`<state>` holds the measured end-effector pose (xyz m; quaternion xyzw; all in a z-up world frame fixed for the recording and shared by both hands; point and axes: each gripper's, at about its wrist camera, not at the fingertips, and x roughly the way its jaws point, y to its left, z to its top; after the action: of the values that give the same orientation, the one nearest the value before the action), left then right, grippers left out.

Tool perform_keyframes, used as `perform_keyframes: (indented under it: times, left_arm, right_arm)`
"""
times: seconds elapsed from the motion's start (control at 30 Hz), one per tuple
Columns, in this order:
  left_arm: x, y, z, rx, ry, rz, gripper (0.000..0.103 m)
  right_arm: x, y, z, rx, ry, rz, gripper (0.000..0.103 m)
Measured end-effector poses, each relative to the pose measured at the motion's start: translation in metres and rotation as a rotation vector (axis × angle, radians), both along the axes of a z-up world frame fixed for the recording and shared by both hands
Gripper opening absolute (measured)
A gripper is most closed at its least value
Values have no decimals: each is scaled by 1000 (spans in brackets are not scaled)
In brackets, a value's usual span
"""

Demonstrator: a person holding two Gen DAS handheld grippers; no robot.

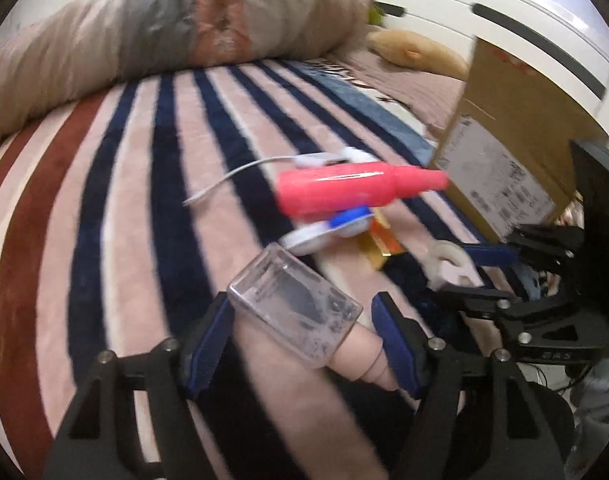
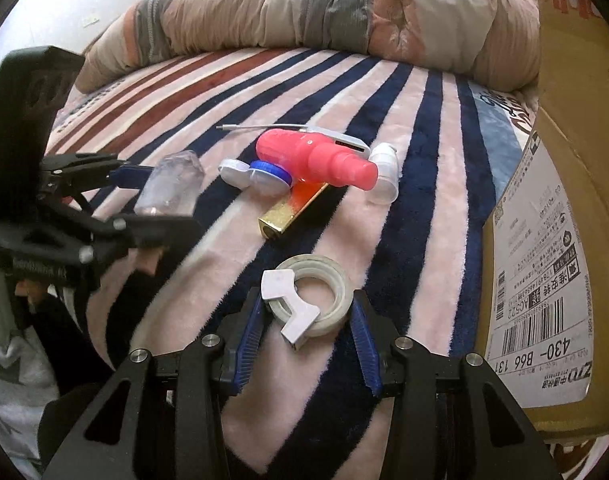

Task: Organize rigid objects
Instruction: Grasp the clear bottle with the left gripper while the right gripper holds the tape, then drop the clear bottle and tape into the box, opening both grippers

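My left gripper (image 1: pixel 304 340) is shut on a clear plastic bottle (image 1: pixel 296 304) with a beige neck and holds it above the striped blanket; it also shows in the right wrist view (image 2: pixel 170 188). My right gripper (image 2: pixel 308 320) is shut on a white tape dispenser ring (image 2: pixel 308 300), also seen in the left wrist view (image 1: pixel 448 260). On the blanket lie a pink bottle (image 2: pixel 312 158), a white and blue contact lens case (image 2: pixel 256 176), a gold box (image 2: pixel 292 210), a white cap (image 2: pixel 384 178) and a white cable adapter (image 2: pixel 340 140).
A cardboard box (image 2: pixel 552 200) with shipping labels stands at the right, also in the left wrist view (image 1: pixel 500 128). A rolled quilt (image 2: pixel 304 12) lies along the far side of the striped blanket (image 2: pixel 424 120). A yellow plush toy (image 1: pixel 408 48) lies beyond.
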<state>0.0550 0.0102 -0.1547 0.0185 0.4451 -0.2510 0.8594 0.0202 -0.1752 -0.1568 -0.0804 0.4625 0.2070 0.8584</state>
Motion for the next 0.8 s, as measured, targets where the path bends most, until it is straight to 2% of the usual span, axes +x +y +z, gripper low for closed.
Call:
perform_keyframes:
  times: [0.27, 0.33, 0.53, 0.63, 0.8]
  left_arm:
    - [10, -4, -10, 27, -7, 80, 69]
    - [13, -4, -11, 47, -15, 99, 54]
    - [11, 2, -5, 36, -12, 95, 54]
    - [5, 7, 8, 31, -30, 113, 54]
    - [-7, 13, 53, 34, -109, 131, 54]
  right_arm:
    - [9, 6, -6, -3, -21, 0, 39]
    - [8, 8, -5, -6, -31, -1, 39]
    - [-2, 11, 16, 13, -79, 14, 39]
    - [-9, 14, 35, 39, -111, 27, 39]
    - [-20, 16, 73, 92, -188, 53, 39]
